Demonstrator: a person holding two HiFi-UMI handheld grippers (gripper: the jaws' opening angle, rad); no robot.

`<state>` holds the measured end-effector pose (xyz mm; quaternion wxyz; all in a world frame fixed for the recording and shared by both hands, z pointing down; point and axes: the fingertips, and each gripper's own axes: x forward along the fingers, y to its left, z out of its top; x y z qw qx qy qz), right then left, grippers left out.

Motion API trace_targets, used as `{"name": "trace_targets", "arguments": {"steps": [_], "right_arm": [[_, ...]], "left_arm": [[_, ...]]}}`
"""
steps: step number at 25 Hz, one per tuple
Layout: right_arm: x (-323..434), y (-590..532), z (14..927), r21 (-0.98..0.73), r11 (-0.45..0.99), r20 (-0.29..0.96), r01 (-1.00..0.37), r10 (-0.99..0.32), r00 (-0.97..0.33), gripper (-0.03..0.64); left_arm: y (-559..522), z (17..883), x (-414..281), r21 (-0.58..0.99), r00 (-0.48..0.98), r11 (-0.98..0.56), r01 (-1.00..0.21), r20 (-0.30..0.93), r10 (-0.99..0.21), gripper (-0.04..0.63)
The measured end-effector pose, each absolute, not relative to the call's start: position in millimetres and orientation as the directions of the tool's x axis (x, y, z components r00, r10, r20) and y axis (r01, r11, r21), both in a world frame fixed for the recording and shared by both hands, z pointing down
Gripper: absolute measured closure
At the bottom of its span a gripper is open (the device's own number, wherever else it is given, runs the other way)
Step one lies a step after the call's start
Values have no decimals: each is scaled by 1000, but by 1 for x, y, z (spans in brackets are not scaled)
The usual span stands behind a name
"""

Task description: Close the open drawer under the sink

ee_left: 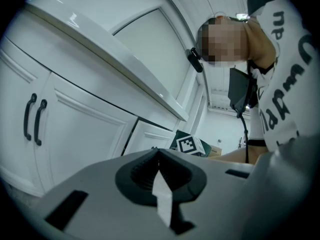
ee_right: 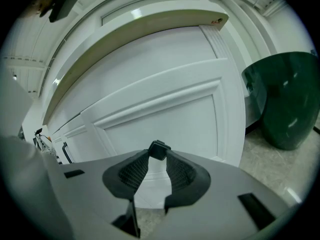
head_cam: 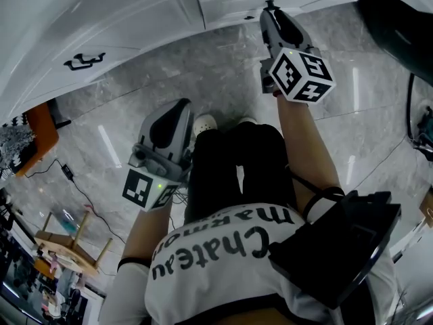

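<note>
Drawer (ee_right: 165,114) is sticking out of the white cabinet (head_cam: 135,32), right in front of the right tool (ee_right: 157,160). Its tips are pinched narrow on the little black handle (ee_right: 158,149). Left tool (ee_left: 159,159) hangs over the floor (head_cam: 203,80), jaws together, empty.

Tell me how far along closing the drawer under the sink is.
Nothing looks done yet: the drawer front seems to stand proud of the cabinet doors. In hand: the right gripper has its jaws on the front's small dark handle; the left gripper hangs back, shut and empty. Left: push the drawer flush.
</note>
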<state>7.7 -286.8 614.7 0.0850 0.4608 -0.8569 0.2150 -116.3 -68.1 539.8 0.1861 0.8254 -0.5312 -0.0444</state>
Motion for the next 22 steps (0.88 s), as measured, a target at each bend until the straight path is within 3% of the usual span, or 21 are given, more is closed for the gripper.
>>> {"name": "trace_targets", "arguments": {"steps": [14, 22], "right_arm": [[-1, -315, 612, -281, 498, 384, -820, -725, -572, 501], [-2, -316, 617, -429, 395, 528, -812, -619, -580, 490]], "left_arm": [[-75, 527, -133, 360, 373, -306, -881, 130, -919, 586], [-71, 469, -149, 368, 307, -235, -900, 150, -940, 586]]}}
